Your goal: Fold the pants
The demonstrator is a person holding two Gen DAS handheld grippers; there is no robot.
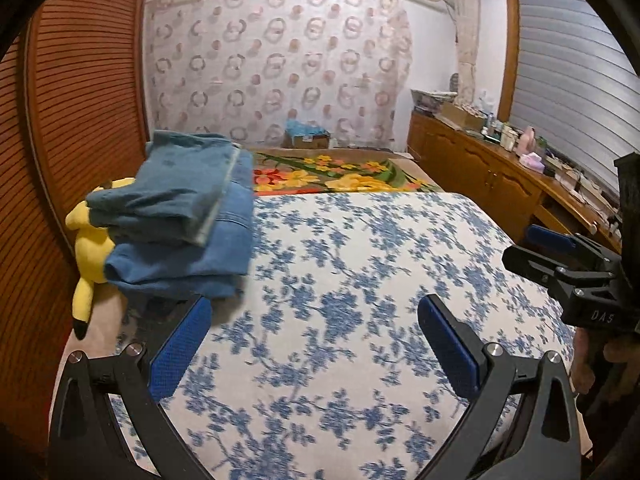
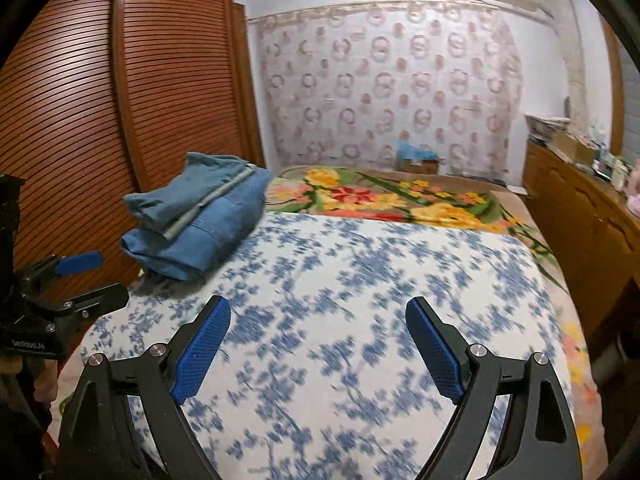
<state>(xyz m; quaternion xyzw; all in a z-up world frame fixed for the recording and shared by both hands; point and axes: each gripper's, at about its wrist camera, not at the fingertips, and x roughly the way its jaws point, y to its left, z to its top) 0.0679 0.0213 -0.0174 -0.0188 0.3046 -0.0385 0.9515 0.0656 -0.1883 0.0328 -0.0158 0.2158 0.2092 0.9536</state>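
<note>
Folded blue pants (image 1: 180,220) lie in a stack at the left edge of the bed; they also show in the right wrist view (image 2: 200,220). My left gripper (image 1: 314,312) is open and empty, above the blue-flowered sheet (image 1: 360,260), just right of and nearer than the stack. My right gripper (image 2: 318,314) is open and empty over the middle of the sheet (image 2: 380,272). The right gripper also shows at the right edge of the left wrist view (image 1: 560,256), and the left gripper shows at the left edge of the right wrist view (image 2: 76,280).
A yellow plush toy (image 1: 90,248) lies under the stack's left side. A bright floral blanket (image 1: 340,176) covers the far end of the bed. A slatted wooden wardrobe (image 2: 100,100) stands left. A cluttered wooden cabinet (image 1: 500,168) runs along the right.
</note>
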